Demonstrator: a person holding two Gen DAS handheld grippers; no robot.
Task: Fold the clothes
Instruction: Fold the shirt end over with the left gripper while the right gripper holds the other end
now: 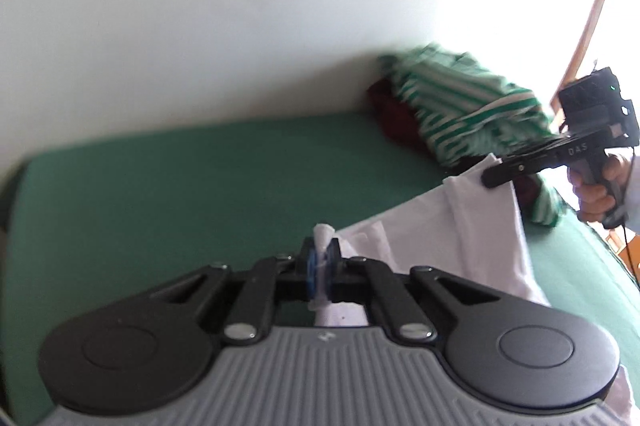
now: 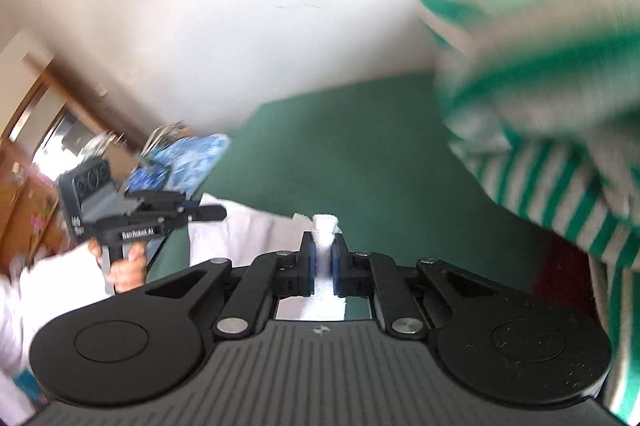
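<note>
A white garment (image 1: pixel 460 226) hangs stretched between my two grippers above the green surface (image 1: pixel 200 186). My left gripper (image 1: pixel 320 266) is shut on a bunched corner of it, cloth sticking out past the blue pads. In the left wrist view my right gripper (image 1: pixel 492 178) pinches the garment's far top edge. In the right wrist view the right gripper (image 2: pixel 324 254) is shut on white cloth (image 2: pixel 325 226). The left gripper (image 2: pixel 216 213) shows there at left, holding the white garment (image 2: pixel 248 234).
A heap of green-and-white striped clothing (image 1: pixel 460 102) lies on dark red cloth (image 1: pixel 392 118) at the back right against the white wall; it fills the right of the right wrist view (image 2: pixel 552 166). A blue patterned item (image 2: pixel 188 158) and wooden furniture (image 2: pixel 28 154) stand left.
</note>
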